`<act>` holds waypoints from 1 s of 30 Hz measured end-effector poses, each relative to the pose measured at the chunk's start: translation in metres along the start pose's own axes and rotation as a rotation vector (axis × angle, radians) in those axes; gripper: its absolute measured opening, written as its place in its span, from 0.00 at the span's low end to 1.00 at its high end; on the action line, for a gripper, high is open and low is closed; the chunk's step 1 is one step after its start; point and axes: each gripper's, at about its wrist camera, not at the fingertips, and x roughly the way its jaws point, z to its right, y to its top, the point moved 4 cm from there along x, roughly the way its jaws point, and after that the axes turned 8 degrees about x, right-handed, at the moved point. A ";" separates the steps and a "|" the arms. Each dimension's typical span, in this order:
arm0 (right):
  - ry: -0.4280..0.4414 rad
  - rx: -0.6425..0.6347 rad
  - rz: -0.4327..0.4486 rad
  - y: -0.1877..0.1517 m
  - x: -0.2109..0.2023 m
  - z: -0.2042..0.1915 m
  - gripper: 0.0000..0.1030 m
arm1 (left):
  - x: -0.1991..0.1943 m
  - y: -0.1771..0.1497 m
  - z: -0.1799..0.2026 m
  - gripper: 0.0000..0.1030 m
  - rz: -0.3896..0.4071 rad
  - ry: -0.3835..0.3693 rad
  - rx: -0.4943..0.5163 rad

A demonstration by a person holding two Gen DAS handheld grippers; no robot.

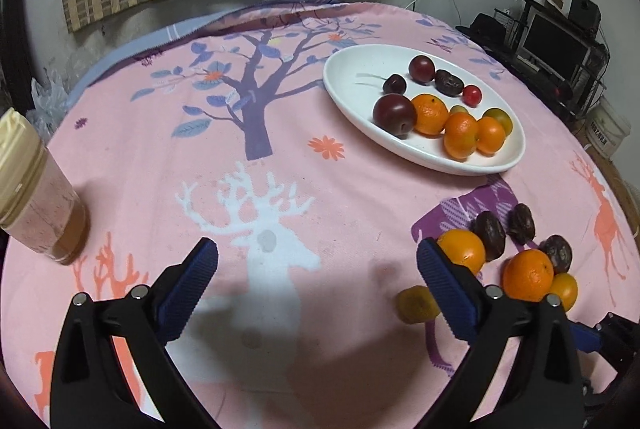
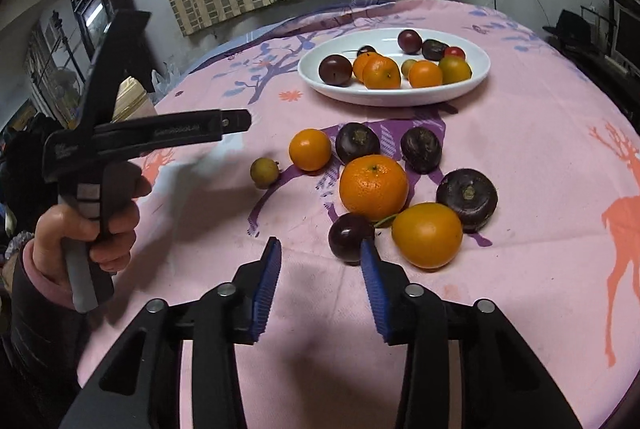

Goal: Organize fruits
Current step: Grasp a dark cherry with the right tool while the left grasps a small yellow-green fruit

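Note:
A white oval plate holds several oranges, plums and small fruits. Loose fruit lies on the pink cloth: a large orange, a smaller orange, a yellow-orange fruit, a dark plum, dark brown fruits and a small yellow-green fruit. My left gripper is open and empty above the cloth, left of the loose fruit. My right gripper is open and empty, its right finger just in front of the dark plum.
A jar with a cream lid stands at the left. The left gripper held by a hand shows in the right wrist view. Curtains and a wall lie behind the table; shelves with a monitor stand at the right.

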 end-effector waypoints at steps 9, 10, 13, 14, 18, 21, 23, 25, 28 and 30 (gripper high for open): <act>-0.092 0.074 -0.067 0.002 0.021 0.011 0.38 | -0.012 0.002 -0.005 0.95 0.021 -0.033 -0.022; -0.094 0.086 -0.067 0.004 0.022 0.012 0.35 | -0.013 0.002 -0.006 0.95 0.025 -0.035 -0.024; -0.101 0.091 -0.067 0.005 0.024 0.013 0.26 | -0.014 0.002 -0.007 0.95 0.025 -0.034 -0.027; -0.104 0.096 -0.065 0.005 0.024 0.014 0.26 | -0.014 0.002 -0.007 0.95 0.021 -0.034 -0.029; -0.086 0.085 -0.046 0.004 0.014 0.013 0.26 | -0.014 -0.002 -0.006 0.95 0.009 -0.068 -0.022; -0.039 0.081 -0.020 0.004 -0.004 0.010 0.26 | -0.014 -0.007 0.004 0.95 0.005 -0.124 0.017; -0.028 0.080 -0.002 0.006 -0.014 0.009 0.26 | -0.014 -0.011 0.016 0.95 0.010 -0.171 0.052; -0.021 0.081 0.016 0.007 -0.023 0.011 0.26 | -0.015 -0.013 0.030 0.83 0.024 -0.188 0.105; -0.014 0.094 0.042 0.011 -0.033 0.015 0.26 | -0.012 -0.016 0.049 0.69 0.020 -0.220 0.180; -0.010 0.100 0.050 0.011 -0.036 0.016 0.26 | -0.009 -0.019 0.058 0.65 0.009 -0.229 0.212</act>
